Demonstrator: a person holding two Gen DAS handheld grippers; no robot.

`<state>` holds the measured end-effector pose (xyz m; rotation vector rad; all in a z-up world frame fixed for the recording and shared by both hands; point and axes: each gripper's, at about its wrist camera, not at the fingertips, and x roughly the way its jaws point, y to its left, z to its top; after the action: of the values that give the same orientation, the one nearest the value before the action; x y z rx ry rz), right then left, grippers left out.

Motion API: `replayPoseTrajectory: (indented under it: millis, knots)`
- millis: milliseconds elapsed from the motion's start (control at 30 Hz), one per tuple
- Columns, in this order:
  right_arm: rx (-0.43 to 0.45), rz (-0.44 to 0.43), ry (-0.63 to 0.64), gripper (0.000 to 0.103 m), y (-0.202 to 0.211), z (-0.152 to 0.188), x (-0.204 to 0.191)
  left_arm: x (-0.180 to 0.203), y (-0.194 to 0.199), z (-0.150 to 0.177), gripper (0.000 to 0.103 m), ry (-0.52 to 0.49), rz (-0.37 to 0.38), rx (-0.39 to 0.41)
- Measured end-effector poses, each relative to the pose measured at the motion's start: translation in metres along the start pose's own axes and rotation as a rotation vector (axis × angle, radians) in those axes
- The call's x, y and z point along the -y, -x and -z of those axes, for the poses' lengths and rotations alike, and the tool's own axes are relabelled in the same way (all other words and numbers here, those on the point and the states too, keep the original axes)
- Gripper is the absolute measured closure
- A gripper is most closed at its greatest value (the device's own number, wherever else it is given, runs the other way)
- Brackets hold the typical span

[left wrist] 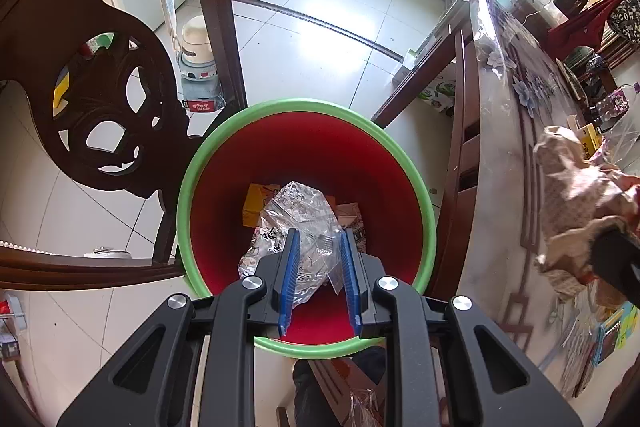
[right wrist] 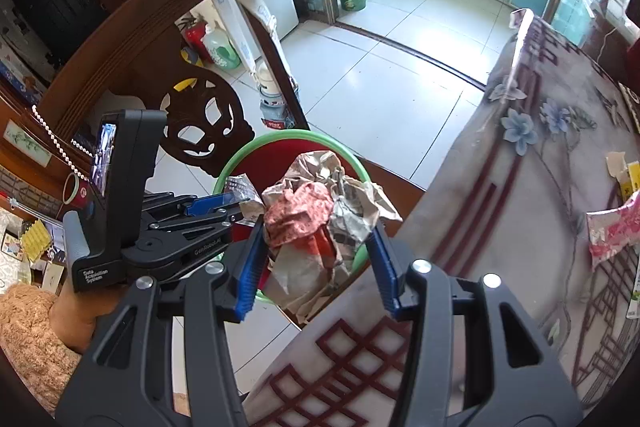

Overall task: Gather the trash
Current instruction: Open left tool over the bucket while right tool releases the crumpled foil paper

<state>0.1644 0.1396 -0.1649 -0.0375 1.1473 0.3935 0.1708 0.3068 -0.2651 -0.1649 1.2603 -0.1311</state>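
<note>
Left wrist view: the left gripper (left wrist: 318,239), jaws narrow, pinches one clear plastic bag (left wrist: 298,223) over one red bin (left wrist: 304,155) holding two orange cartons (left wrist: 256,205).

Right wrist view: the right gripper (right wrist: 318,247) clamps one crumpled paper wad (right wrist: 320,211), the bin at twelve o'clock and one table (right wrist: 520,227) at three.

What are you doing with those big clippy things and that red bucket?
A person is tidying rubbish off the table with a gripper in each hand. The left gripper has its jaws closed on a clear plastic wrapper and holds it over the red bin with the green rim, where some boxes already lie. The right gripper is clamped on a crumpled paper wad near the table edge, close to the bin. More scraps wait on the table.
</note>
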Motion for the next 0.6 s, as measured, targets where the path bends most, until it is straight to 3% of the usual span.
replayPoseTrajectory:
  millis: [600]
  knots:
    - [-0.039, -0.026, 0.068, 0.053, -0.023, -0.013, -0.020, -0.013, -0.003, -0.001, 0.084, 0.027, 0.017, -0.024]
